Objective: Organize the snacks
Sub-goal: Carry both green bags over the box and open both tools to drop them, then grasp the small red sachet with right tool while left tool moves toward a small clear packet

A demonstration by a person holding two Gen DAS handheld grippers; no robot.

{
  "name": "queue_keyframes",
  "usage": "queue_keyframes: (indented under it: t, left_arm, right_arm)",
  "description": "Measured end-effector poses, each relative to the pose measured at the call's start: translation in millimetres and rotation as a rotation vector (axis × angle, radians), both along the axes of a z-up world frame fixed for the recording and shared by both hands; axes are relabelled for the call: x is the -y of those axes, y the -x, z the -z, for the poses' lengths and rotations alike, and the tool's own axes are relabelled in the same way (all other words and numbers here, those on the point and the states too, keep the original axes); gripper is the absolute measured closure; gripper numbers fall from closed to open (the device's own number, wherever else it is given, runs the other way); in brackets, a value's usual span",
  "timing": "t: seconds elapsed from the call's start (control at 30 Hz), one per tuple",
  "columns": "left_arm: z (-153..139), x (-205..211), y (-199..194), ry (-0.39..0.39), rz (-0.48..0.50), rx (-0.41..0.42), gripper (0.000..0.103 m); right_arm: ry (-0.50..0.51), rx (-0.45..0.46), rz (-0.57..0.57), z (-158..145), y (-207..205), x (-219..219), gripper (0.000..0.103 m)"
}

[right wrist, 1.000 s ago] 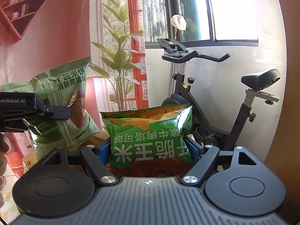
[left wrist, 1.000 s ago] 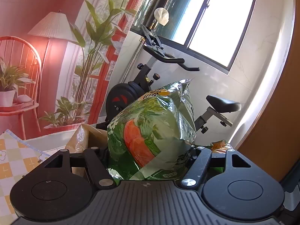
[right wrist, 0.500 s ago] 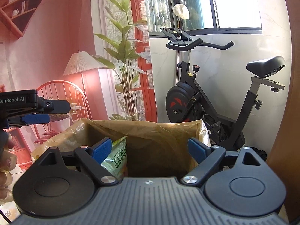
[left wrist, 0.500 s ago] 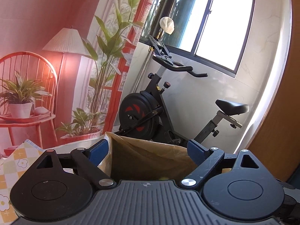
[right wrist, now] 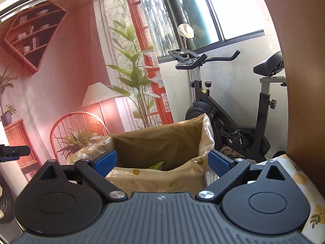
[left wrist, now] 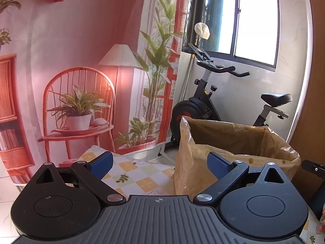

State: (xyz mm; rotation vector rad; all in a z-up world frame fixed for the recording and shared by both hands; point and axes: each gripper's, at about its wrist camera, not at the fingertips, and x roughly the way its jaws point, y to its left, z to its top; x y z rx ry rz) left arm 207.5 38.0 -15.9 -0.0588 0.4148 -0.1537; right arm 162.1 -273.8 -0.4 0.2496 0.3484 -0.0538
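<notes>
Both my grippers stand wide apart and hold nothing. Nearest to me, my left gripper spreads its blue pads over the table's checked cloth, yellow and white squares with small leaf and flower prints. Its right pad sits in front of the near corner of the lined box, a brown box with a clear, crinkled plastic liner folded over its rim. From this side I cannot see into the box.

My right gripper also gapes wide, with both blue fingers level with the near wall of the same box. Between the fingers, just past that near wall, a green corner of a snack bag pokes up from inside the box; the rest of the bag is hidden below the rim. At the right edge of this view a strip of the checked cloth shows beside a brown wooden panel.

Beyond the box stands a black exercise bike with a white cloth hung above its handlebars. Farther back is a window with bright daylight, and to its left a pink wall backdrop printed with a chair, a lamp and potted plants.
</notes>
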Motion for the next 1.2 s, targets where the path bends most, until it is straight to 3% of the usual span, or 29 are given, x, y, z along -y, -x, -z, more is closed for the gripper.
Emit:
queue_keyframes:
  t: [0.23, 0.37, 0.5, 0.6, 0.9, 1.2]
  left_arm:
    - [46, -16, 34, -0.006, -0.011, -0.158, 0.014]
    - [70, -18, 43, -0.027, 0.021, -0.234, 0.021]
    - [77, -28, 42, -0.05, 0.01, -0.249, 0.026]
    - [77, -30, 46, -0.057, 0.01, -0.249, 0.031]
    - [102, -8, 67, -0.117, 0.106, -0.292, 0.035]
    - [119, -15, 70, -0.069, 0.117, -0.324, 0.038]
  right_arm:
    - [0.07, -0.122, 0.003, 42, 33, -11, 0.007]
    - [0.048, -0.216, -0.015, 69, 40, -22, 0.018]
    - [0.055, -0.232, -0.014, 83, 49, -35, 0.023]
    - [0.049, -0.239, -0.04, 88, 51, -45, 0.037]
    - [-0.035, -0.35, -0.266, 117, 57, -92, 0.069]
    - [-0.069, -0.455, -0.371, 133, 48, -118, 0.072]
